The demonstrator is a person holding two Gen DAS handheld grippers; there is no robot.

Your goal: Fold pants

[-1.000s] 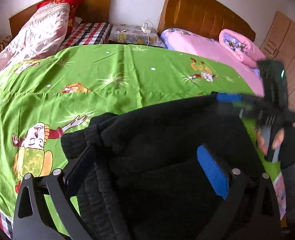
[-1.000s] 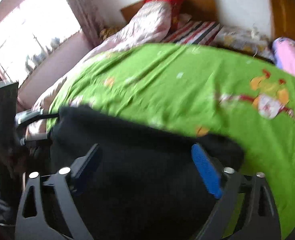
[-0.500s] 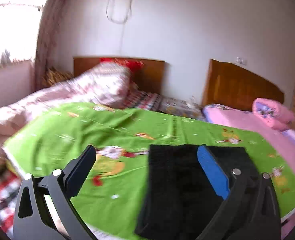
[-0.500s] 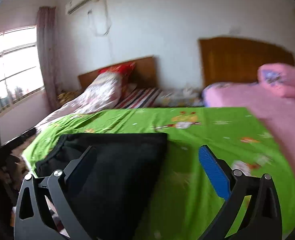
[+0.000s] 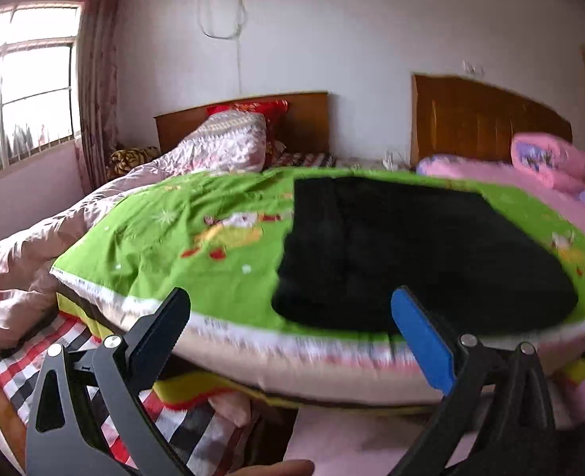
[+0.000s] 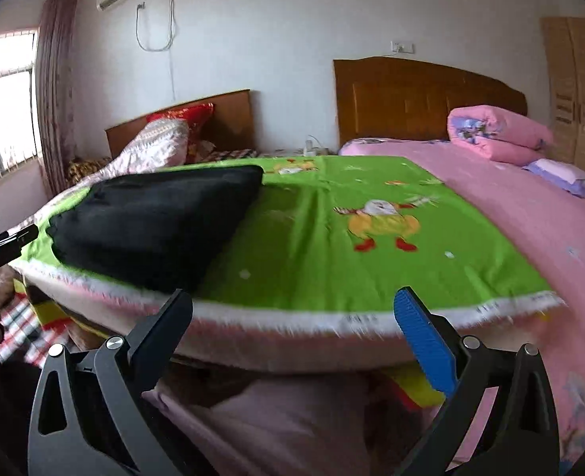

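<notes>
Black pants (image 5: 419,250) lie folded in a flat rectangle on the green cartoon-print sheet (image 5: 213,269), near its front edge; in the right wrist view the pants (image 6: 157,222) sit at the left. My left gripper (image 5: 290,317) is open and empty, drawn back from the bed edge, below the pants. My right gripper (image 6: 292,313) is open and empty as well, off the bed edge and to the right of the pants. The tip of the other gripper (image 6: 6,242) shows at the left edge of the right wrist view.
The green sheet covers a board on two beds: a pink bed (image 6: 530,214) with a rolled pink quilt (image 6: 495,135) at right, a pale floral quilt (image 5: 34,254) and checked sheet (image 5: 26,377) at left. Wooden headboards (image 6: 423,95), a wardrobe (image 6: 578,87) and a window (image 5: 18,91) stand behind.
Both grippers have pulled back off the pants and away from the bed. The pants, earlier under the open fingers, now lie flat and untouched on the green sheet.
</notes>
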